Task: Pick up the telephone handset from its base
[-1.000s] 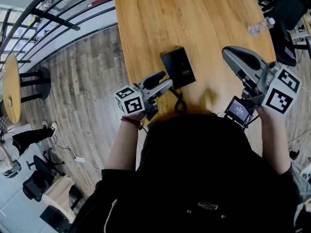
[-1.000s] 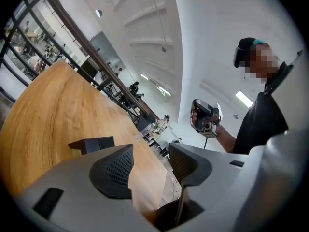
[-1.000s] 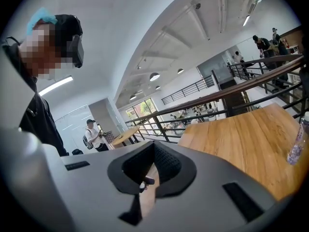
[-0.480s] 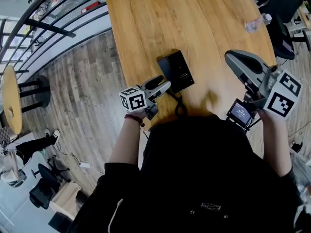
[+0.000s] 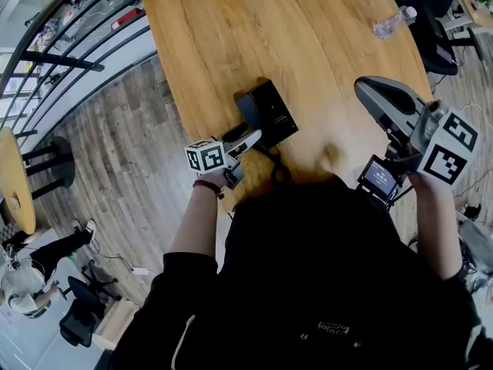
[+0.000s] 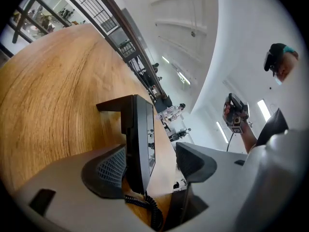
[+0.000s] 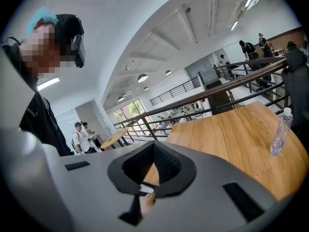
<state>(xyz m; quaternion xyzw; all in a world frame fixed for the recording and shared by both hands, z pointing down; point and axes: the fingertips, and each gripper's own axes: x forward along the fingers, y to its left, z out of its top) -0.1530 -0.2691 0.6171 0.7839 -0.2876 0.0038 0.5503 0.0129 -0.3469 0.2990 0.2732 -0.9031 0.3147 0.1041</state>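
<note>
A black telephone [image 5: 267, 112] lies on the wooden table [image 5: 308, 37], and its coiled cord [image 5: 275, 169] trails toward the near edge. My left gripper [image 5: 250, 137] is low at the phone's near left corner. In the left gripper view the phone [image 6: 139, 134] appears edge-on between the jaws, close to the left pad [image 6: 108, 170], and the cord [image 6: 145, 204] curls below it. The jaws are opening and the right pad [image 6: 193, 161] stands clear of the phone. My right gripper [image 5: 368, 89] hovers over the table's right side, shut and empty, with its pads [image 7: 166, 161] meeting at the tips.
A clear plastic bottle [image 5: 391, 23] lies at the table's far right, also in the right gripper view as the bottle [image 7: 279, 134]. A railing [image 5: 77, 21] runs along the left, a round table [image 5: 11, 179] stands on the floor below, and chairs [image 5: 439, 45] crowd the right edge.
My left gripper has come down toward the table and closed in on the phone's near left corner. The right gripper has hardly shifted.
</note>
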